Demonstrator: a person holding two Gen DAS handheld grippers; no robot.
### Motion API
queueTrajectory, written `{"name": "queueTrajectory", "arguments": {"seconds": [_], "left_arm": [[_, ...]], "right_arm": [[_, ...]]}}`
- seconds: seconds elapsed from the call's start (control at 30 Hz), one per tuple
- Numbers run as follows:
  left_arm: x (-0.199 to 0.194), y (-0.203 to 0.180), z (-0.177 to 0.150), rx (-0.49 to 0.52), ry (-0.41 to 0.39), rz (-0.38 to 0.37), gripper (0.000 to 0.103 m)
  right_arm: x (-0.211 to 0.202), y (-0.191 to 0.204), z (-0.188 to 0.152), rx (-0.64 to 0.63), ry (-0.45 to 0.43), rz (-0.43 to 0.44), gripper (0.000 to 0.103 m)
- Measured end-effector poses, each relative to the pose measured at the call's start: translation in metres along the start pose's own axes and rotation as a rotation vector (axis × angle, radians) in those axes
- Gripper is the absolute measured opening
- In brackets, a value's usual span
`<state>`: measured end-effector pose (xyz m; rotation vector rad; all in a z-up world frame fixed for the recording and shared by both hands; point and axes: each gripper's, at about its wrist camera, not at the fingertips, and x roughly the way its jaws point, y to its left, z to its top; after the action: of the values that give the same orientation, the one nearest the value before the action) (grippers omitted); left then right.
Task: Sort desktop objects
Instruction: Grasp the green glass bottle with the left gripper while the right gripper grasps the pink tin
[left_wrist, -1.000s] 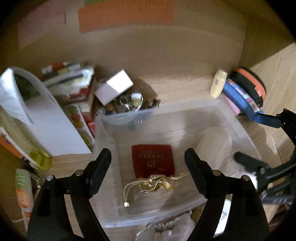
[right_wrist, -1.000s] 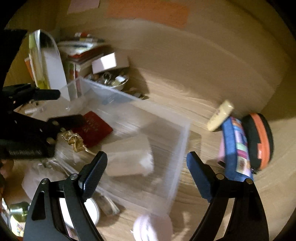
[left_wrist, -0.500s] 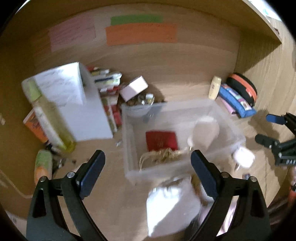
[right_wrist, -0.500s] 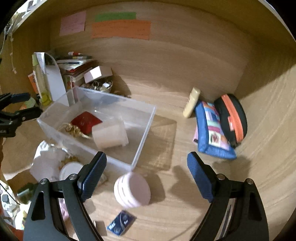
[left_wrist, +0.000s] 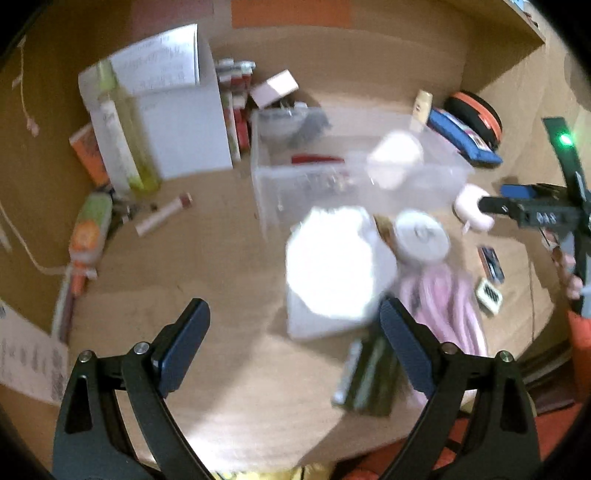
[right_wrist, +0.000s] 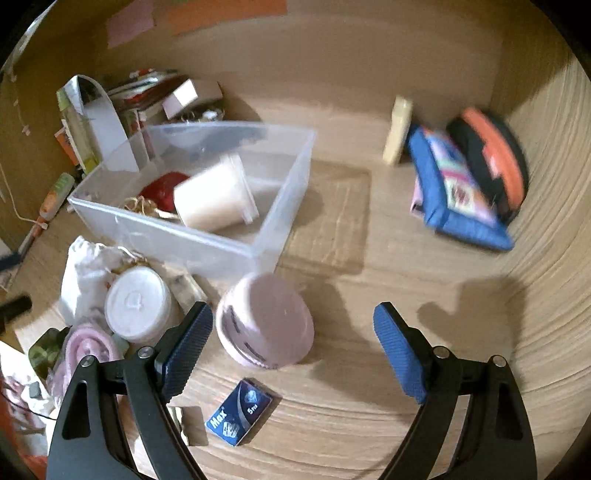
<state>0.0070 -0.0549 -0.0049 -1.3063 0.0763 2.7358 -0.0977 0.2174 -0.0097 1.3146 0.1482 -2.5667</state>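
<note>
A clear plastic bin (right_wrist: 166, 229) holds a white tub (right_wrist: 214, 195), a red pouch (right_wrist: 162, 188) and gold string (right_wrist: 140, 205). In front of it a pink round jar (right_wrist: 264, 321) lies on the desk. My right gripper (right_wrist: 291, 325) is open, and the jar sits just ahead of its fingers, nearer the left one, untouched. In the blurred left wrist view my left gripper (left_wrist: 293, 325) is open and empty. It hangs over bare desk, short of a white cloth bag (left_wrist: 332, 266) in front of the bin (left_wrist: 354, 177). The right gripper (left_wrist: 495, 197) shows at the right by the pink jar (left_wrist: 471, 206).
By the bag lie a white lidded jar (right_wrist: 135, 302), a pink coil (right_wrist: 86, 347) and a small blue box (right_wrist: 240, 411). A blue pencil case (right_wrist: 454, 195), an orange-and-black case (right_wrist: 491, 162) and a cream tube (right_wrist: 397, 134) sit in the back right corner. Books and bottles (left_wrist: 122, 147) stand left.
Both grippers have drawn back from the bin toward the desk's front. The left jaws have widened. The pink jar now lies close before the right fingers.
</note>
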Motion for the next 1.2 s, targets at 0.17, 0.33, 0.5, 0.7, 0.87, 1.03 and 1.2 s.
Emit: {"name": "queueTrajectory", "arguments": {"seconds": [0.17,0.33,0.5,0.7,0.87,1.03,1.2], "left_arm": [[-0.001,-0.009,-0.019,0.006,0.017,-0.025,0.095],[0.001,-0.019,-0.028,0.044,0.023,-0.018,0.095],[0.011,-0.024,-0.033,0.069,0.041,-0.014,0.095],[0.020,-0.030,-0.032,0.091,0.041,-0.009,0.076],[0.029,-0.033,-0.032,0.102,0.055,-0.010,0.060],[0.024,-0.034,-0.033,0.103,0.014,0.002,0.059],[0.008,-0.033,-0.030,0.104,-0.040,0.009,0.057]], "right_arm": [[0.013,-0.013,-0.003,0.082,0.048,0.096,0.088],[0.017,-0.014,-0.003,0.089,0.062,0.109,0.087],[0.024,-0.011,-0.002,0.067,0.074,0.088,0.086],[0.034,-0.008,0.003,0.042,0.089,0.066,0.083],[0.042,0.000,0.004,0.008,0.107,0.047,0.071],[0.043,0.007,0.001,-0.013,0.106,0.039,0.060],[0.034,0.007,-0.004,-0.027,0.076,0.006,0.060]]}}
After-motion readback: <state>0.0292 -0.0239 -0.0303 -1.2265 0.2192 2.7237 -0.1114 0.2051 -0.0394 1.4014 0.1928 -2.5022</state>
